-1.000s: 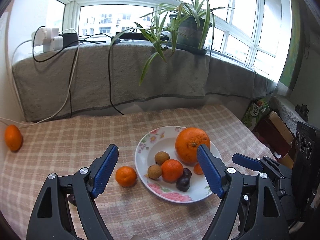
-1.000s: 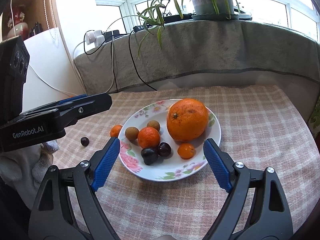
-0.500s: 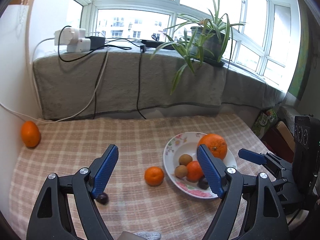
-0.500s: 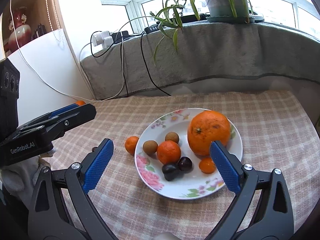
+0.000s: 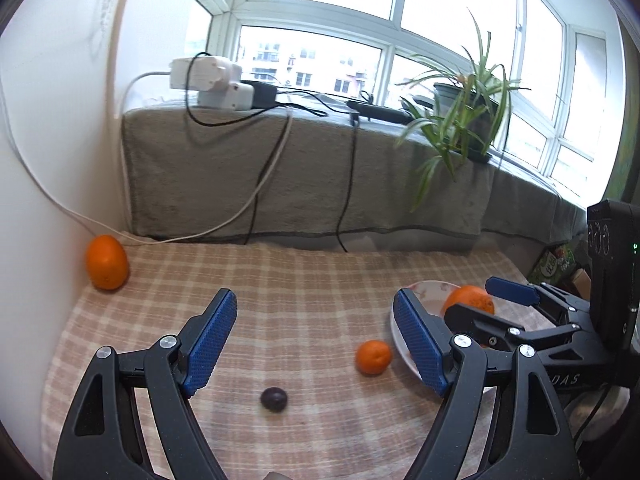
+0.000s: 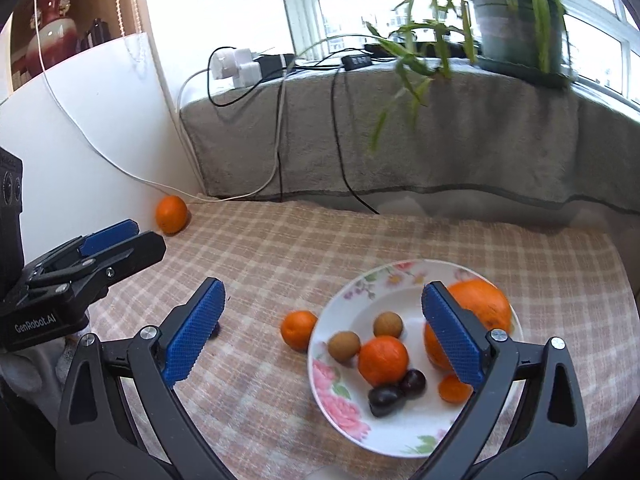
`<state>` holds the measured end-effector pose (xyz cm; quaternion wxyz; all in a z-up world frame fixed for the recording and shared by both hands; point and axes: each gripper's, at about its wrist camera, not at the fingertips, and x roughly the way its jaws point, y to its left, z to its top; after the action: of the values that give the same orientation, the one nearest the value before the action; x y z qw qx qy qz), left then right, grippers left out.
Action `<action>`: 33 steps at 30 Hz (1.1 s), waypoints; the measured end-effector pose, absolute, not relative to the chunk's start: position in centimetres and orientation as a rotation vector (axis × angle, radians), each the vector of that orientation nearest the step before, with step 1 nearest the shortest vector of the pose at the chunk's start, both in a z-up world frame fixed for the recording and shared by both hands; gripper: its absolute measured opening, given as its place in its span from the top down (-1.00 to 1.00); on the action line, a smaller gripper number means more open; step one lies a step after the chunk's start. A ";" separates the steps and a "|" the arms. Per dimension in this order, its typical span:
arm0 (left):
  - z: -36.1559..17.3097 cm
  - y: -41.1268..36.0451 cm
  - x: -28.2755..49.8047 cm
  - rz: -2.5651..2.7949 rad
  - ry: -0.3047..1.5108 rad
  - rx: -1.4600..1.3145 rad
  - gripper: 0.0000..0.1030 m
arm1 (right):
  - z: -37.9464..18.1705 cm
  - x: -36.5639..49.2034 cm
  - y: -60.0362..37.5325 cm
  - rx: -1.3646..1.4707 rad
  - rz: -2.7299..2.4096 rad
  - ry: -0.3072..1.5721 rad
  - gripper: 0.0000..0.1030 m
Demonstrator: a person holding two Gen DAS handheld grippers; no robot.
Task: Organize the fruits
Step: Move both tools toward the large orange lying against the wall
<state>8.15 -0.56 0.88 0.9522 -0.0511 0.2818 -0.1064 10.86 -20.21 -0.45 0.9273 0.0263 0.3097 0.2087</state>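
Note:
A floral plate (image 6: 404,438) on the checked cloth holds a big orange (image 6: 486,306), a mandarin (image 6: 383,360), two brown longans (image 6: 344,346), two dark plums (image 6: 386,399) and a tiny orange fruit (image 6: 453,390). A loose mandarin (image 6: 298,330) (image 5: 373,357) lies just left of the plate (image 5: 396,332). A dark plum (image 5: 274,399) lies on the cloth between and below my open, empty left gripper (image 5: 316,344). An orange (image 5: 107,262) (image 6: 171,214) sits far left by the wall. My right gripper (image 6: 322,340) is open and empty above the plate's left edge.
A grey-covered windowsill (image 5: 320,168) runs along the back with chargers (image 5: 212,82), hanging cables (image 5: 348,184) and a potted plant (image 6: 516,28). A white wall panel (image 6: 80,128) bounds the left side. Boxes (image 5: 560,264) stand past the table's right edge.
Both grippers swung left. The plate slid to the right in both views, and the dark plum and far-left orange came into clearer view. Both grippers stayed open.

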 end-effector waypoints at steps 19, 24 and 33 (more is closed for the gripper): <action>-2.2 9.8 8.3 0.014 0.578 -0.178 -0.56 | 2.1 17.3 -7.9 -0.040 0.723 0.719 -0.95; -3.1 11.6 9.5 0.053 0.590 -0.181 -0.46 | 1.7 20.4 -4.4 0.003 0.807 0.785 -0.95; -4.3 14.4 12.2 0.108 0.621 -0.204 -0.15 | -0.5 25.3 2.0 0.066 0.936 0.937 -0.75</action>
<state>12.22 14.35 -4.31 0.9457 -0.1002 0.3047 0.0529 25.27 2.00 -0.51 0.7880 0.0304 0.4350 0.4346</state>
